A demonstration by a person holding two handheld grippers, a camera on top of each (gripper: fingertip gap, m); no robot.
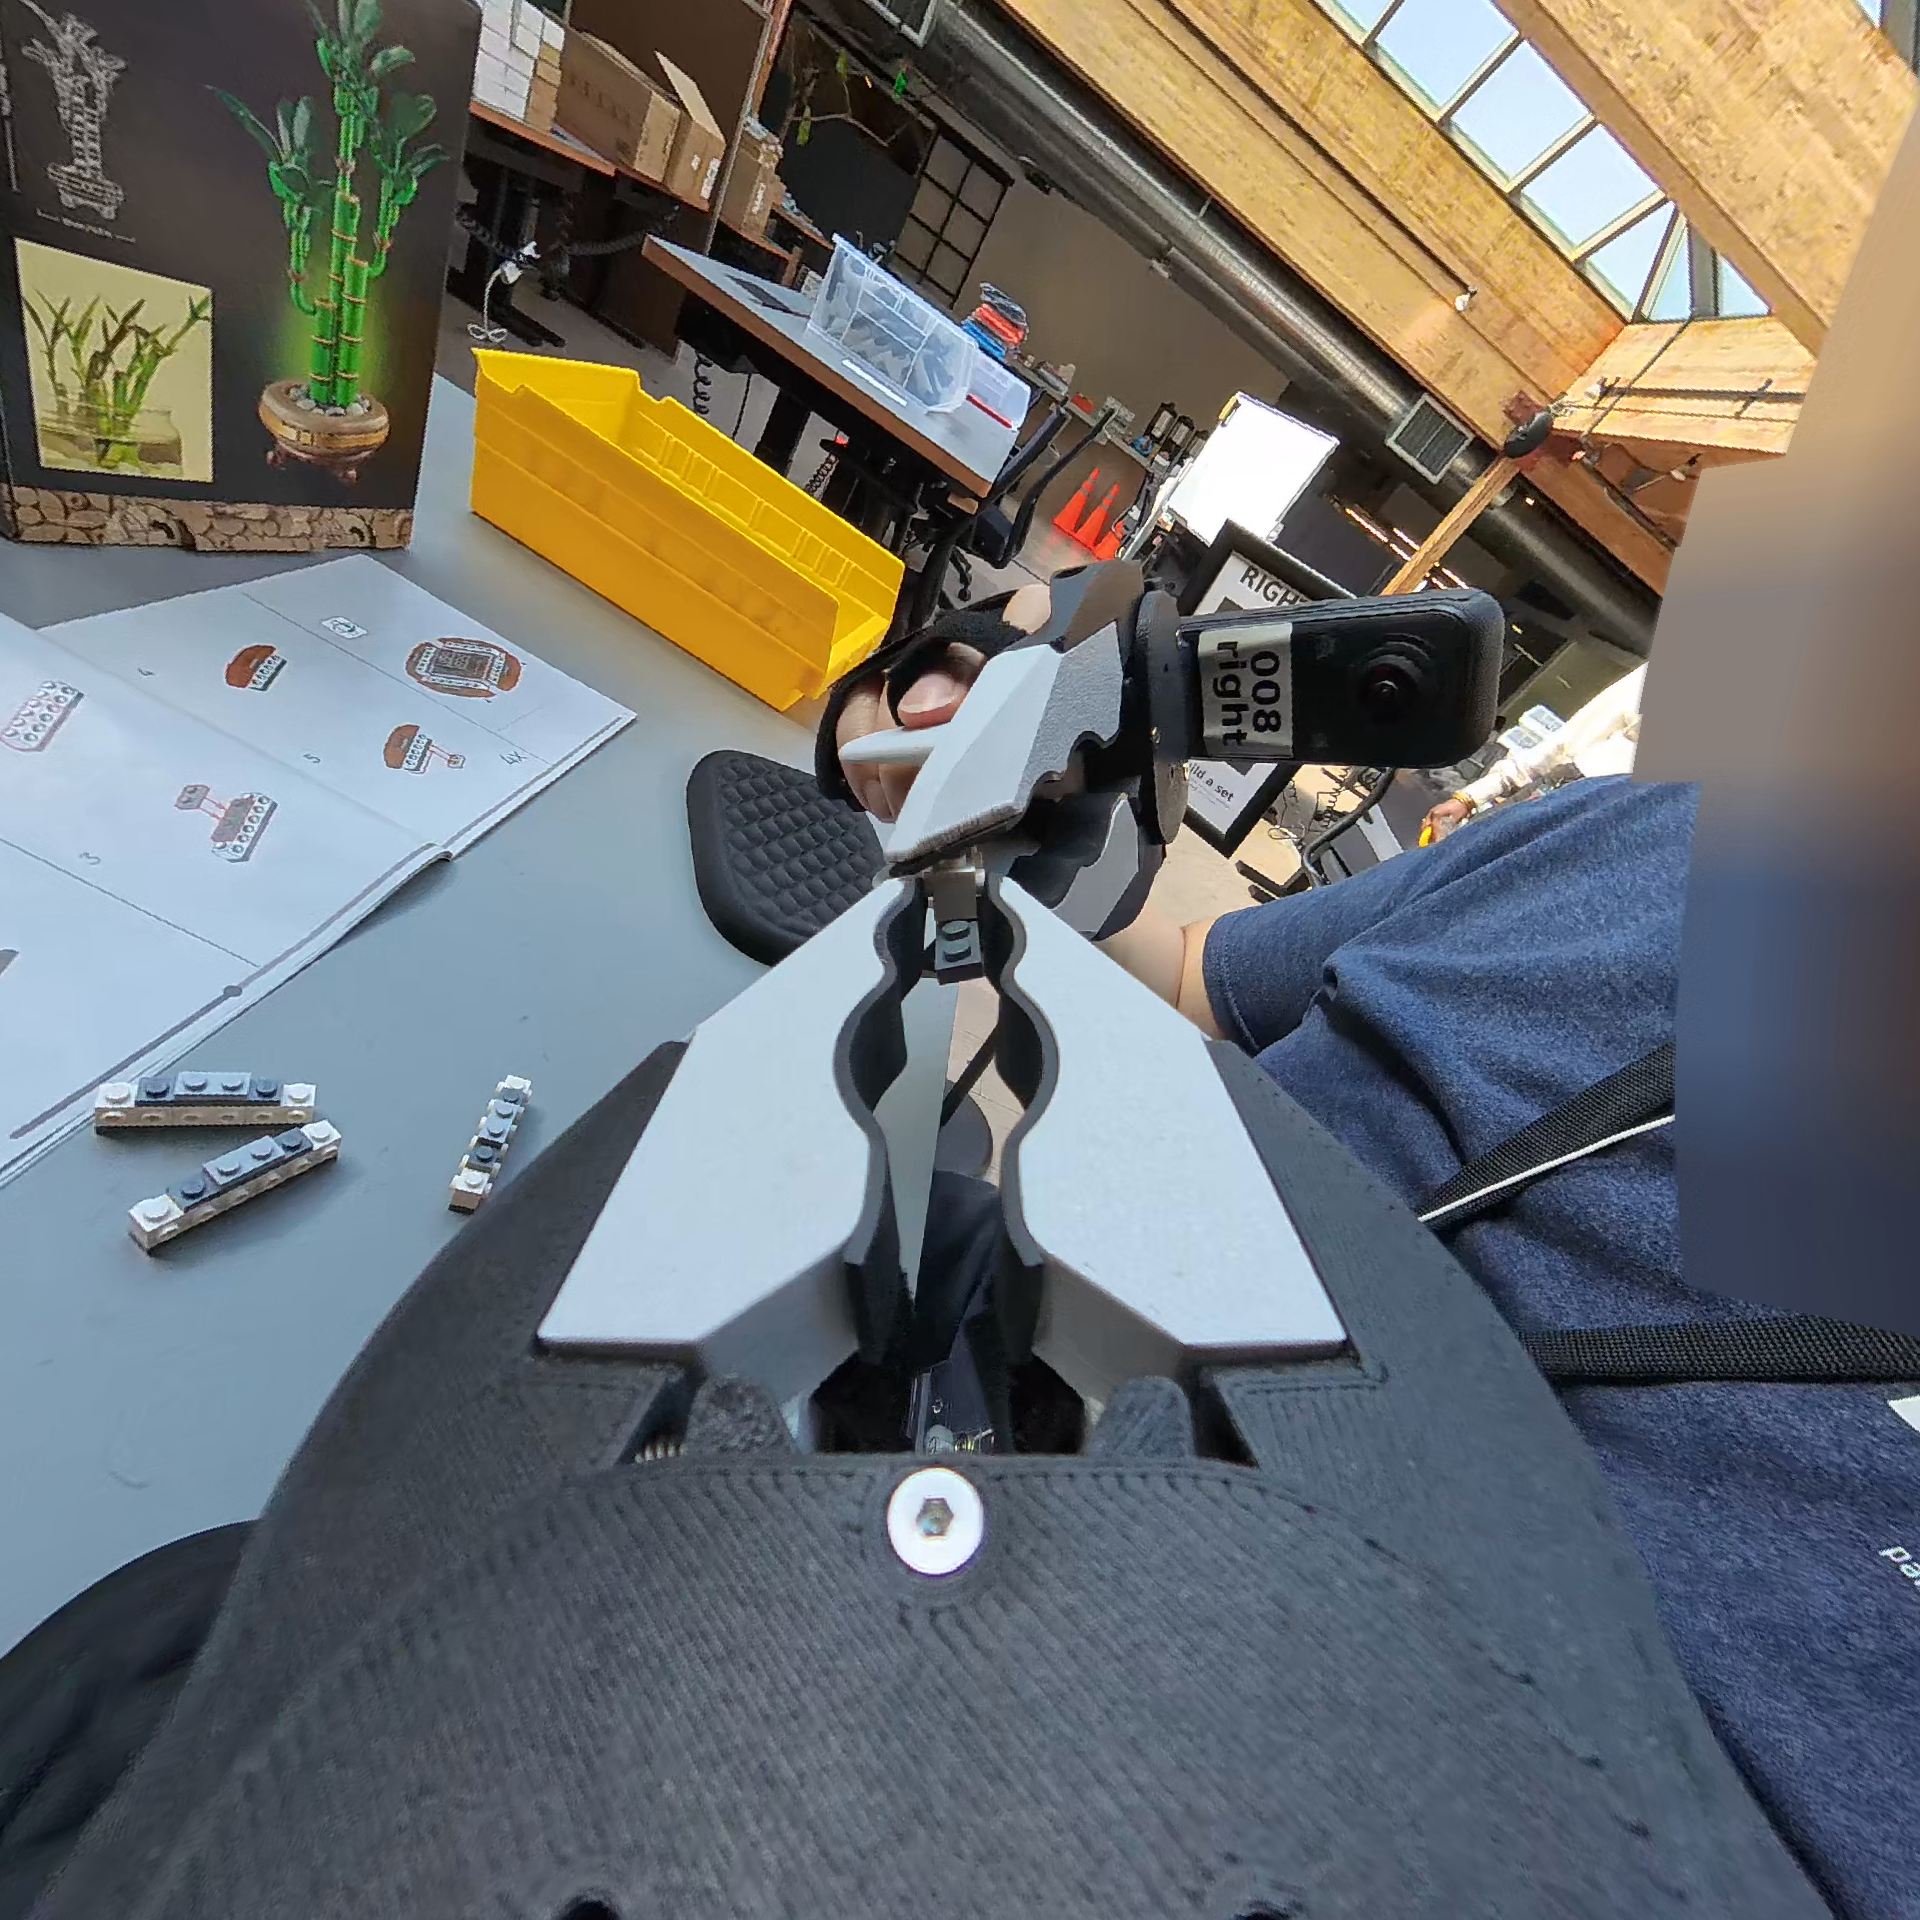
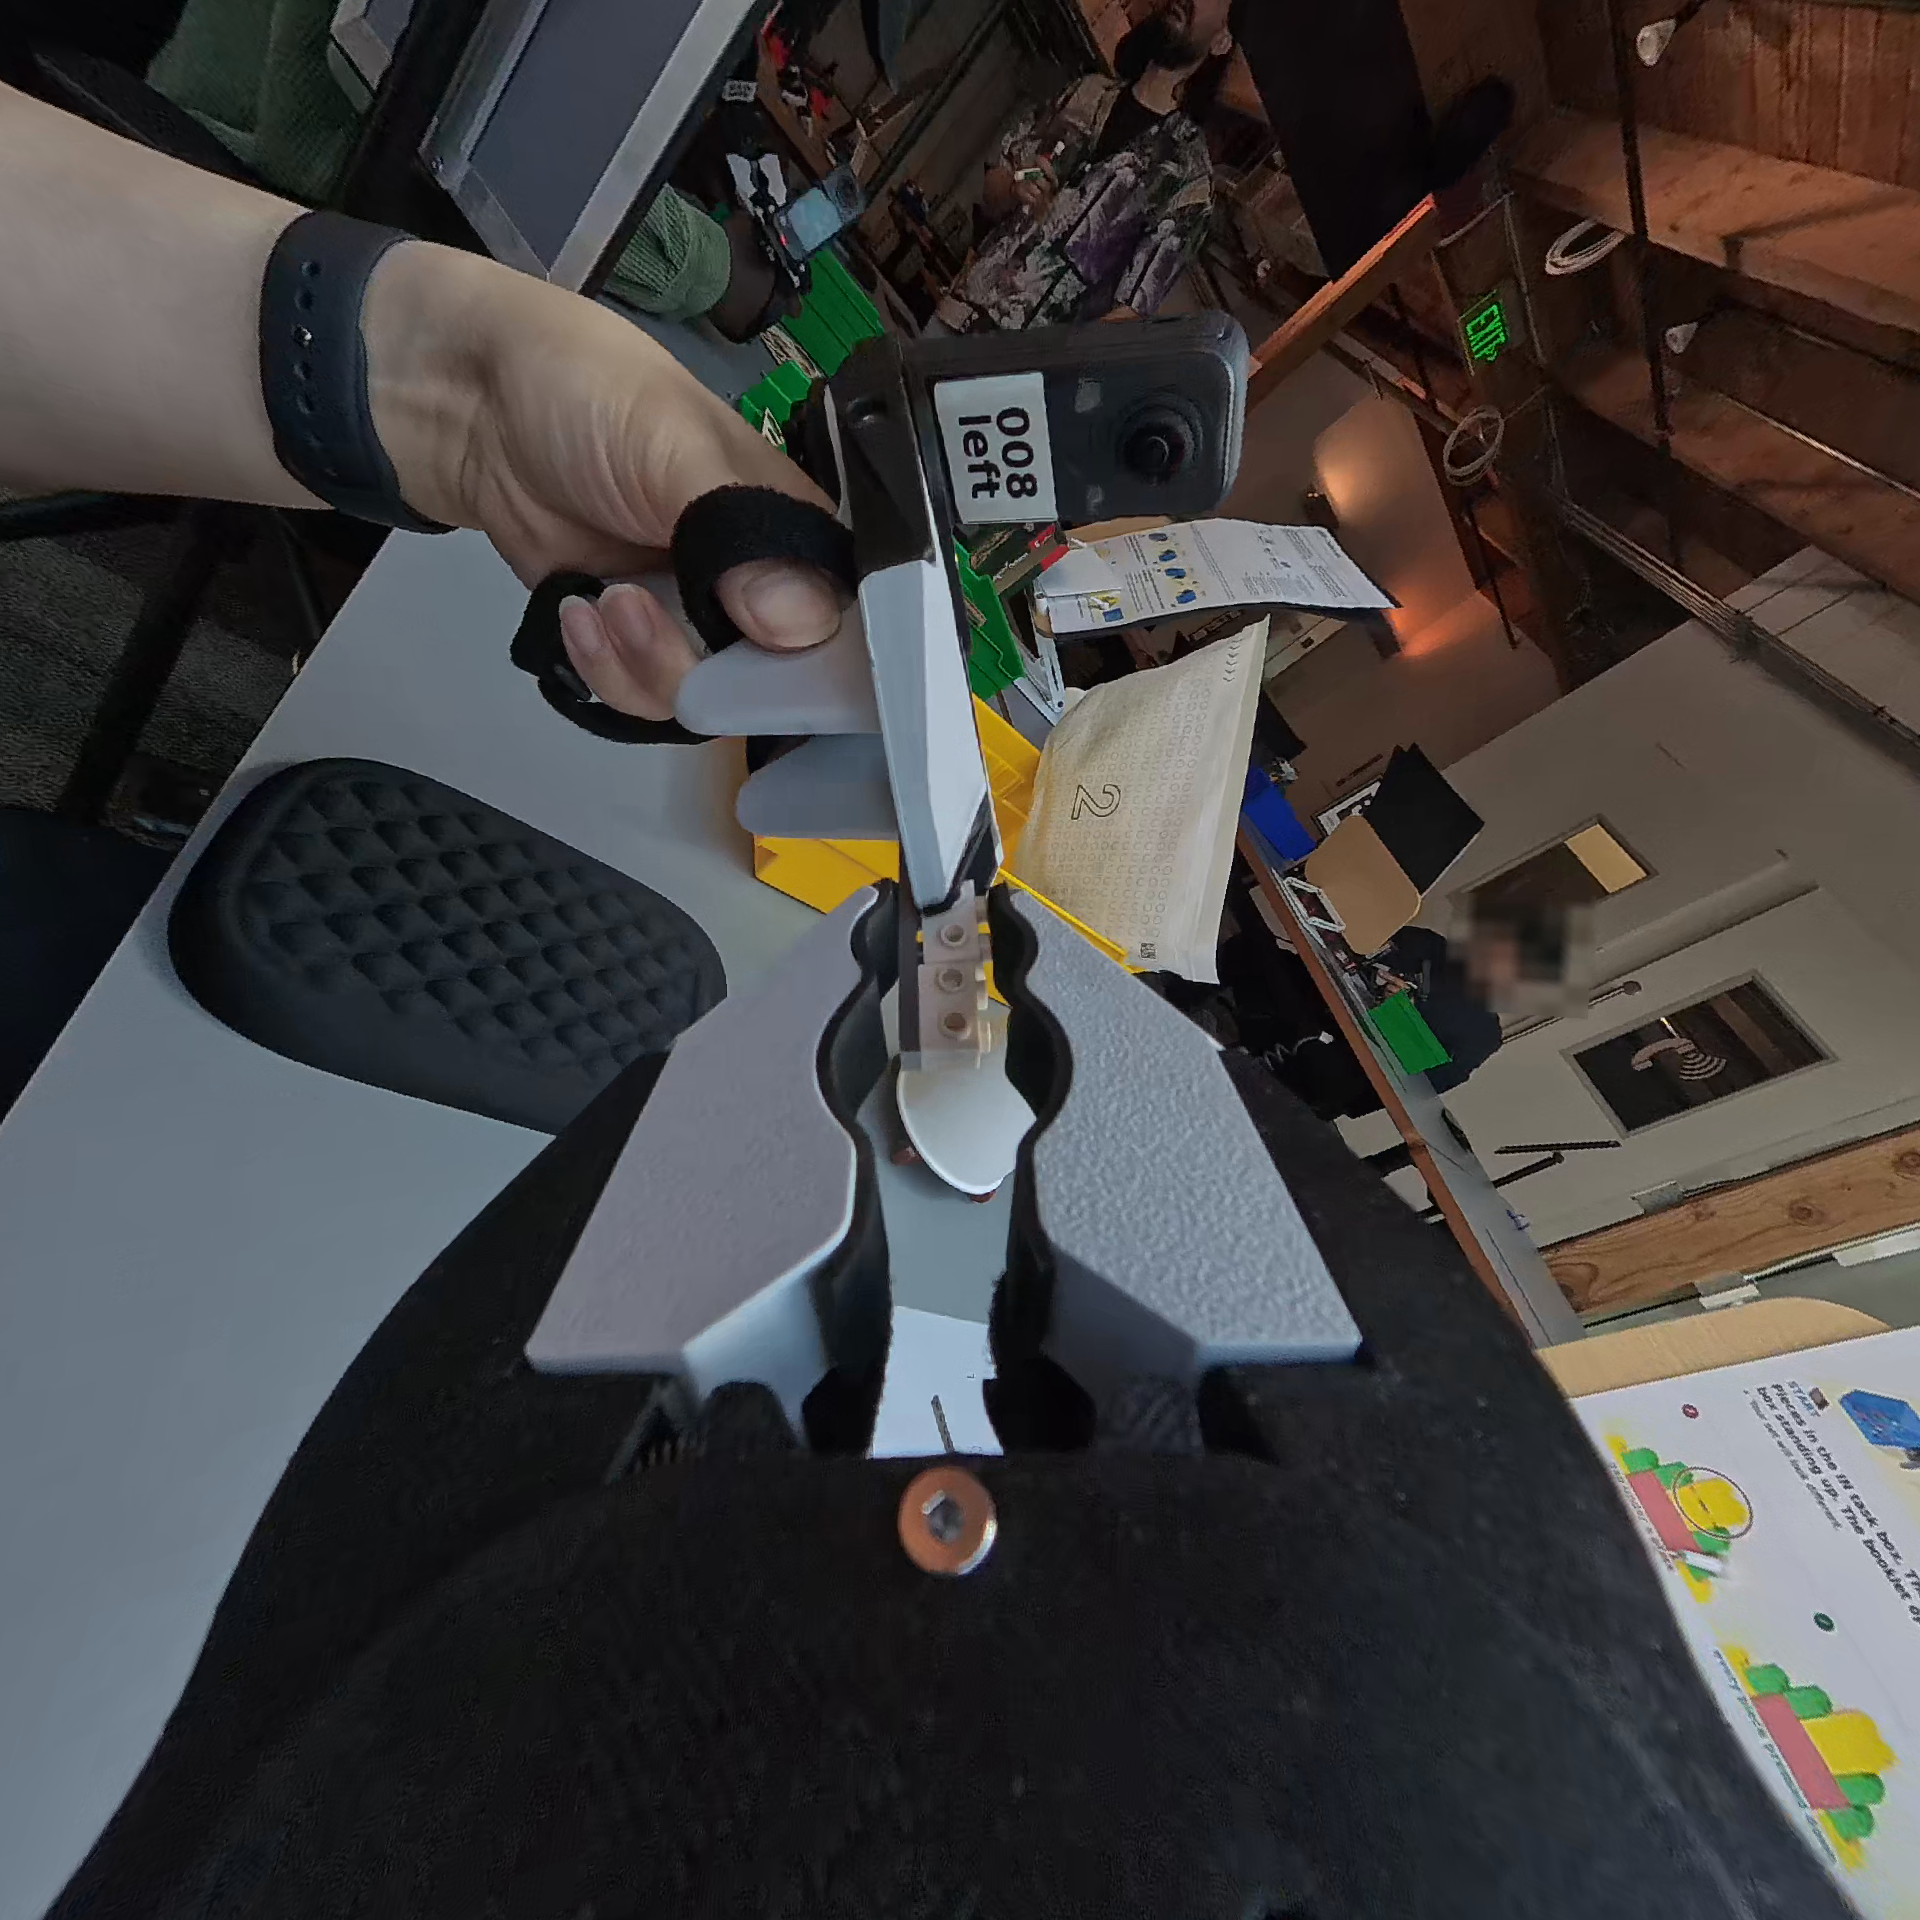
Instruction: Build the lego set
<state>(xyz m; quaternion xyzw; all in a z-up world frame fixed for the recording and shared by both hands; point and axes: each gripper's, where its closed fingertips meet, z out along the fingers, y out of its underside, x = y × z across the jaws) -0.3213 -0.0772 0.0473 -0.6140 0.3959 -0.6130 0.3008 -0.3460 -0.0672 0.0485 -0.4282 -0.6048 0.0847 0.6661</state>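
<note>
Where both grippers meet, lego strip [image 2: 951, 982] between right fingers [image 2: 1132, 1091]

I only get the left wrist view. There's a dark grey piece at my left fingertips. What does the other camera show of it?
Observer: In the right wrist view the strip shows a tan face with round holes, pinched between the right gripper's fingers.
Operator: Anything underneath it?
Observer: A white round piece sits below, seen through the finger gap.
Operator: Any parts bag around?
Observer: A pale paper bag stands just beyond the yellow bin.
</note>
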